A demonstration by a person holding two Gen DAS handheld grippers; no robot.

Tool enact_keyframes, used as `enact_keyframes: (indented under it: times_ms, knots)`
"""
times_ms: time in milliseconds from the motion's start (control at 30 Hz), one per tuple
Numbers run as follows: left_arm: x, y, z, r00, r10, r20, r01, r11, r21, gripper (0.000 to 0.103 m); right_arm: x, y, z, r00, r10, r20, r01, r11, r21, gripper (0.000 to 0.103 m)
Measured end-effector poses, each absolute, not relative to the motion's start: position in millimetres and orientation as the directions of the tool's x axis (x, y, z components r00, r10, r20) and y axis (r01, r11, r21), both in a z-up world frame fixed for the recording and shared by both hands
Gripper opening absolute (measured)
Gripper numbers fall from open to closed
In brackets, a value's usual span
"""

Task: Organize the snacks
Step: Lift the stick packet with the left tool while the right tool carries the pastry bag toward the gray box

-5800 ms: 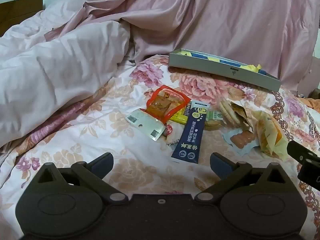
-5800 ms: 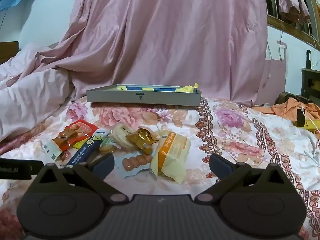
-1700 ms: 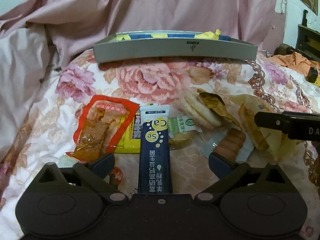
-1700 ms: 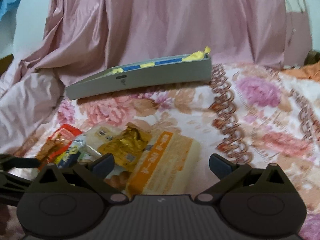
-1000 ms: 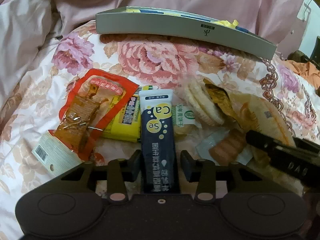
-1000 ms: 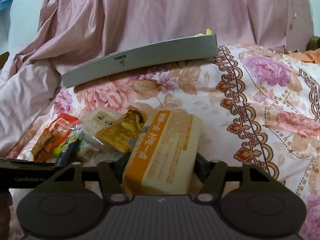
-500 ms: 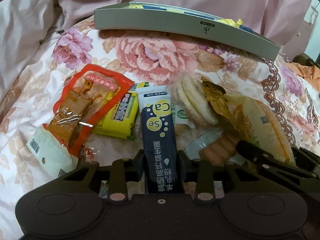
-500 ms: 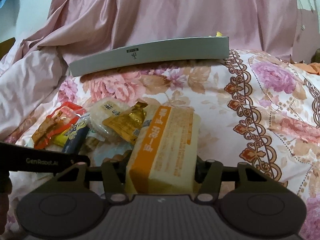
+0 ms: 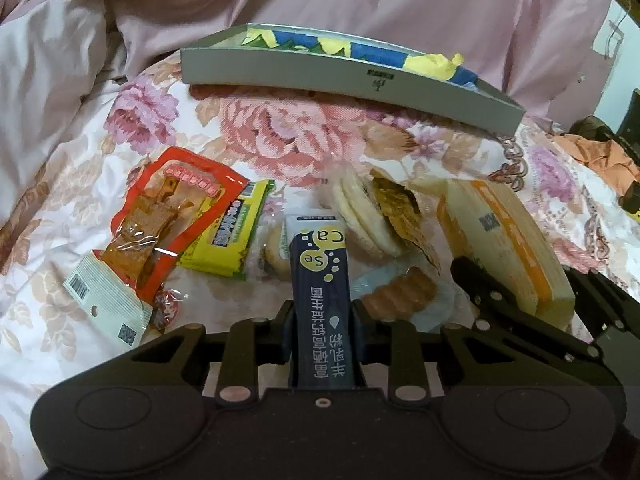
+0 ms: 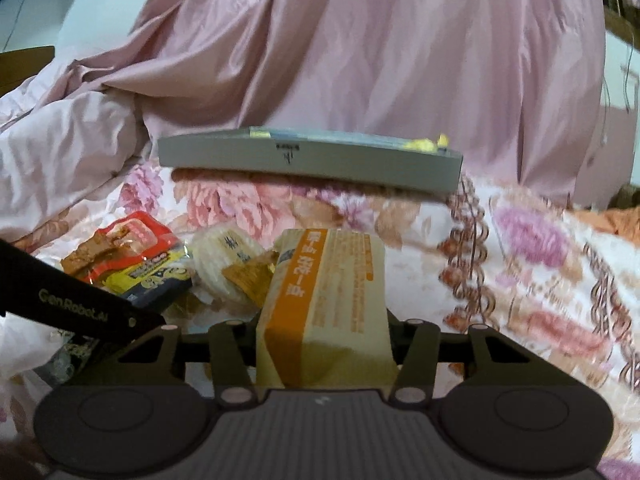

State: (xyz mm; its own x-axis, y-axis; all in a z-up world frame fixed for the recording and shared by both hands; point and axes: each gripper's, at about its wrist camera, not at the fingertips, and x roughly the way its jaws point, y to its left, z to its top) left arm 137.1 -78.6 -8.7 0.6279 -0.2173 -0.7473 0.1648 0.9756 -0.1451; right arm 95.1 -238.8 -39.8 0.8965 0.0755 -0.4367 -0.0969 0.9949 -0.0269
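Navy-blue and narrow, the stick packet [image 9: 320,276] is sitting clamped between the two fingers of the left gripper [image 9: 320,332], whose jaws are pressing flat against its long sides; its white-capped far end with yellow circles is pointing away toward the grey tray [image 9: 348,76]. The right gripper [image 10: 322,344] is closing its jaws on the yellow-and-orange cake packet [image 10: 328,300], and both fingers are already bearing on the packet's sides, with its far end sticking out well beyond them. In the left wrist view that same packet [image 9: 504,248] is showing at the right, with the right gripper's black fingers around its near end.

Other snacks are lying loose on the flowered bedsheet [image 9: 280,140]. A red packet of brown strips [image 9: 168,216] is resting at the left, overlapping a white barcode packet [image 9: 108,304] at its near end. Just beside it a yellow-green packet [image 9: 232,236] is lying, partly under the red one. Round pale rice crackers [image 9: 360,216] are sitting behind the stick packet, touching a crinkled golden wrapper [image 9: 400,216]. A clear packet of small sausages [image 9: 400,296] is lying between the two grippers.

The tray is standing at the far edge of the sheet, well apart from the pile, with blue and yellow lining showing inside. Pink cloth [image 10: 360,52] is hanging behind it.
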Motion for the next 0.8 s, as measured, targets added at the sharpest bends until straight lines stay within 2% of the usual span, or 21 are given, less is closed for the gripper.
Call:
enact_keyframes:
  times_ms: [233, 800]
  knots:
    - [128, -76, 5, 0.629, -0.254, -0.735, 0.168, 0.967, -0.190, 0.029, 89, -241, -28, 0.928, 0.068, -0.365, -0.092, 0.995, -0.049, 0.055]
    - [91, -45, 21, 0.654, -0.255, -0.712, 0.072, 0.958, -0.277, 0.029, 82, -238, -22, 0.937, 0.121, -0.326, -0.144, 0.988, -0.048, 0.055]
